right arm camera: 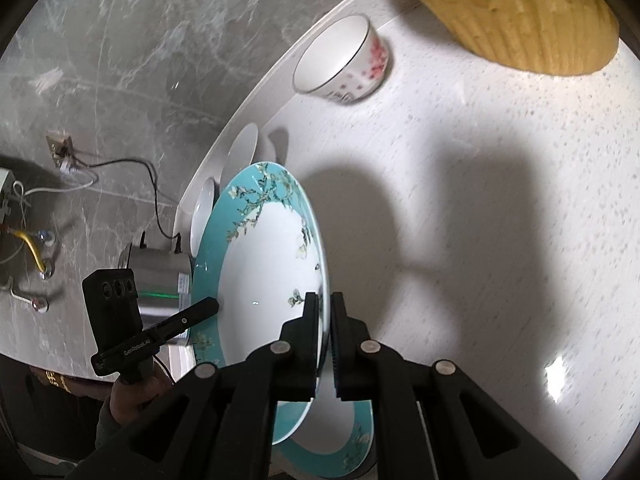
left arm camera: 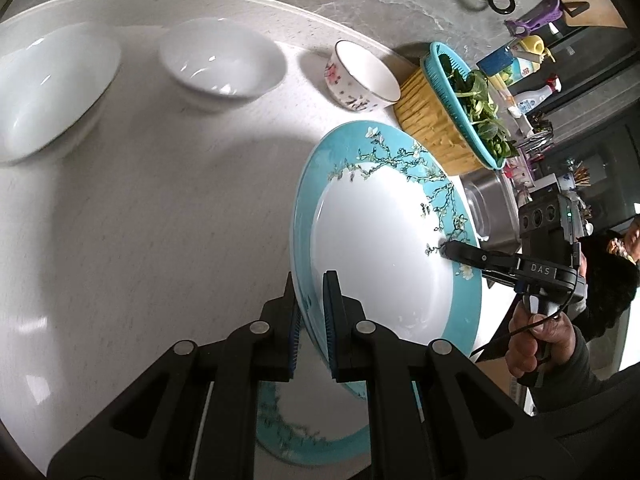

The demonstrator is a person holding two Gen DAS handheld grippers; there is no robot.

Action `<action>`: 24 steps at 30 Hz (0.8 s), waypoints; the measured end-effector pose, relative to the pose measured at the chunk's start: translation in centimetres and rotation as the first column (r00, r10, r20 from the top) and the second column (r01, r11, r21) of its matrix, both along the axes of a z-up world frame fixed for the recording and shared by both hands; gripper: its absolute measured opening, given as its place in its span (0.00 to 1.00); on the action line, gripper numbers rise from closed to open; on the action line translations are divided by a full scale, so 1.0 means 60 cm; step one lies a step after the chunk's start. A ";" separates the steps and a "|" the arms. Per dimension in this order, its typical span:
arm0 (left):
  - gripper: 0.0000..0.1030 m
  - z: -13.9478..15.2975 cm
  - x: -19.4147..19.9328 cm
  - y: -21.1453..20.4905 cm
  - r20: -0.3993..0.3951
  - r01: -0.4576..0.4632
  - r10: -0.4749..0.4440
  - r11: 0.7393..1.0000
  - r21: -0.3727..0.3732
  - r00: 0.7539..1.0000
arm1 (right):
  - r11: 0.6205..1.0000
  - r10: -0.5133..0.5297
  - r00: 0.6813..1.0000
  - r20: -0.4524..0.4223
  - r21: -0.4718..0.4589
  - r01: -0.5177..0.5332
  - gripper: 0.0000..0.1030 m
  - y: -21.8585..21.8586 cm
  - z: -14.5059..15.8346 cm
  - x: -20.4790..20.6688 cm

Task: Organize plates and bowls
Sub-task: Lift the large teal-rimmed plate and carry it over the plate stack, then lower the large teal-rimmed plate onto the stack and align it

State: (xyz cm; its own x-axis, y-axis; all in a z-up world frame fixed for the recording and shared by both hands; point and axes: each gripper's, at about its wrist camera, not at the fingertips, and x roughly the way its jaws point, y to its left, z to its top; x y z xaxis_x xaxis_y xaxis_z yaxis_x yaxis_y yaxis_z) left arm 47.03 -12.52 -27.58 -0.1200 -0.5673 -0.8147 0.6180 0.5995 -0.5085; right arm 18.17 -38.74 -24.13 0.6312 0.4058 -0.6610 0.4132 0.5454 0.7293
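A teal-rimmed plate (left arm camera: pixel 380 240) with a white centre and blossom branches hangs tilted above the white counter (left arm camera: pixel 160 220), held from two sides. My left gripper (left arm camera: pixel 311 292) is shut on its near rim. My right gripper (left arm camera: pixel 445 249), held by a hand, pinches the opposite rim. In the right wrist view the right gripper (right arm camera: pixel 325 298) is shut on the same plate (right arm camera: pixel 268 264), and the left gripper (right arm camera: pixel 215 305) meets its far edge. A second matching plate (left arm camera: pixel 288 432) (right arm camera: pixel 340 440) lies flat underneath. Two white bowls (left arm camera: pixel 52 88) (left arm camera: pixel 222 60) and a floral bowl (left arm camera: pixel 360 76) (right arm camera: pixel 340 60) stand behind.
A yellow basket (left arm camera: pixel 436 120) (right arm camera: pixel 520 20) holds a teal colander of greens (left arm camera: pixel 476 96) at the back right. A steel pot (left arm camera: pixel 492 208) sits beyond the plate. A steel kettle (right arm camera: pixel 160 276) stands at the counter's left end by the grey marble wall.
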 end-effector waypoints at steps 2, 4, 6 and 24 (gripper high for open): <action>0.08 -0.003 -0.010 0.028 -0.008 -0.011 0.011 1.000 0.002 1.000 | 1.000 0.016 1.000 -0.006 -0.003 -0.016 0.08 0.014 -0.001 -0.003; 0.08 -0.008 -0.018 0.048 -0.013 -0.020 0.020 1.000 0.004 1.000 | 0.999 0.031 0.999 -0.012 -0.007 -0.031 0.08 0.026 -0.003 -0.007; 0.08 -0.012 -0.028 0.073 -0.021 -0.028 0.028 1.000 0.008 0.999 | 0.999 0.045 0.999 -0.018 -0.014 -0.045 0.08 0.040 -0.003 -0.007; 0.08 -0.060 -0.111 0.174 -0.060 -0.084 0.086 0.995 0.048 0.994 | 0.979 0.147 0.985 -0.087 -0.127 -0.157 0.08 0.105 -0.020 -0.031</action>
